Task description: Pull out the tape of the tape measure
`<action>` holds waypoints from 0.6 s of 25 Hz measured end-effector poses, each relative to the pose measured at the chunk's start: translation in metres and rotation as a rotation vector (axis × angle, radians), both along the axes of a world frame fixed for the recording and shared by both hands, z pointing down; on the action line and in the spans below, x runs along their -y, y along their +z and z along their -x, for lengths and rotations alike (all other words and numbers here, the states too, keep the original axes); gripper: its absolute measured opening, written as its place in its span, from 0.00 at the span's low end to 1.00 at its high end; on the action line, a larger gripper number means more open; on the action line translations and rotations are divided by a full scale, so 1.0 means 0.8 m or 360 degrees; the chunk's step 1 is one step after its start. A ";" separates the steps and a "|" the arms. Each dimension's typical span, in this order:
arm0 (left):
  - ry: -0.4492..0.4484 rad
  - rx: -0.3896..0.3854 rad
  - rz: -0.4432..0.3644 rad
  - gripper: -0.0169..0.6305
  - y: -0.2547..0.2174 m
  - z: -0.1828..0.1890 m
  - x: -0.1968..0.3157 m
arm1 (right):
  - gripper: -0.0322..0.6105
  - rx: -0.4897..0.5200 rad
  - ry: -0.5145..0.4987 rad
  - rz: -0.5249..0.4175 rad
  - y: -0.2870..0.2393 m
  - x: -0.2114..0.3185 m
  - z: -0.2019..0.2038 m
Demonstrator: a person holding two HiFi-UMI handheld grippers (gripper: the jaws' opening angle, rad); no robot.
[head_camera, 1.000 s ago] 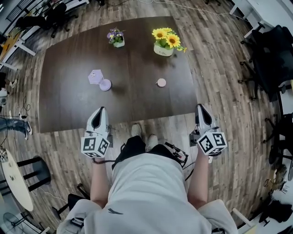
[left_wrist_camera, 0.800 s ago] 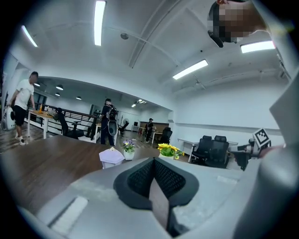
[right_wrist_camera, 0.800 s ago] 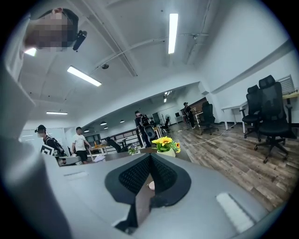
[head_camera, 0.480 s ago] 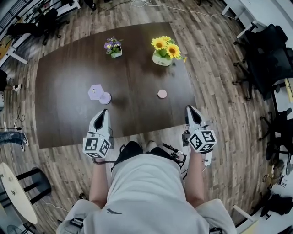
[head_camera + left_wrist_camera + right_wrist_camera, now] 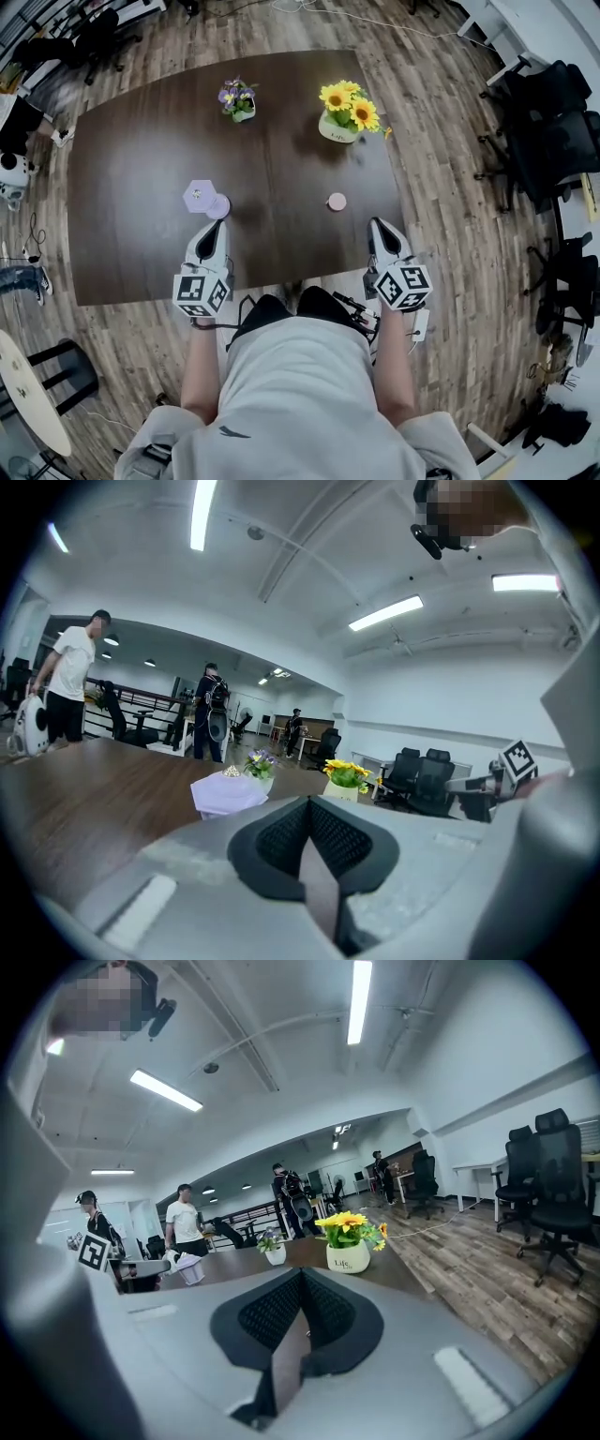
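A small round pink case (image 5: 337,202), seemingly the tape measure, lies on the dark wooden table (image 5: 141,244) near its front right. My right gripper (image 5: 379,229) is shut and empty, its tips over the table's front edge just below and right of that case. My left gripper (image 5: 212,228) is also shut and empty, just in front of a lavender hexagonal box (image 5: 198,195) with a round lavender lid (image 5: 217,206) beside it. In the left gripper view the shut jaws (image 5: 307,804) point at the box (image 5: 230,792). In the right gripper view the jaws (image 5: 300,1279) are shut; the pink case is hidden there.
A sunflower pot (image 5: 347,111) and a small pot of purple flowers (image 5: 238,98) stand at the table's far side. Black office chairs (image 5: 553,122) stand on the wooden floor to the right. Several people (image 5: 70,686) are behind the table, and a stool (image 5: 66,370) stands at lower left.
Both grippers have moved forward from the floor side up to the table's front edge, the right one also inward to the left. Both stayed shut.
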State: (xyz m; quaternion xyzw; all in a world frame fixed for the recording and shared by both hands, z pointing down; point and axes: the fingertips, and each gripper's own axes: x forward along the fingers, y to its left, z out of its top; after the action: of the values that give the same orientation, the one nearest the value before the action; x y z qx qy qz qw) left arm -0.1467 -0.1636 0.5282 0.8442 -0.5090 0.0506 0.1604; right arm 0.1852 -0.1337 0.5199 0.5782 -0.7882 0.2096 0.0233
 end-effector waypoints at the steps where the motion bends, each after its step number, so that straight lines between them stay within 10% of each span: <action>1: -0.0009 0.0005 -0.0004 0.04 0.000 -0.002 0.002 | 0.05 0.0001 -0.0011 0.0002 0.002 0.005 0.000; 15: -0.0089 -0.0011 0.0014 0.04 0.015 -0.009 0.005 | 0.05 -0.0088 -0.0056 0.0079 0.043 0.029 -0.016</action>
State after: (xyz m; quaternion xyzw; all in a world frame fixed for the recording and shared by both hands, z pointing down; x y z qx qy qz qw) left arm -0.1395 -0.1678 0.5401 0.8291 -0.5317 0.0452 0.1672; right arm 0.1982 -0.1573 0.5544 0.5690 -0.7919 0.2124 0.0632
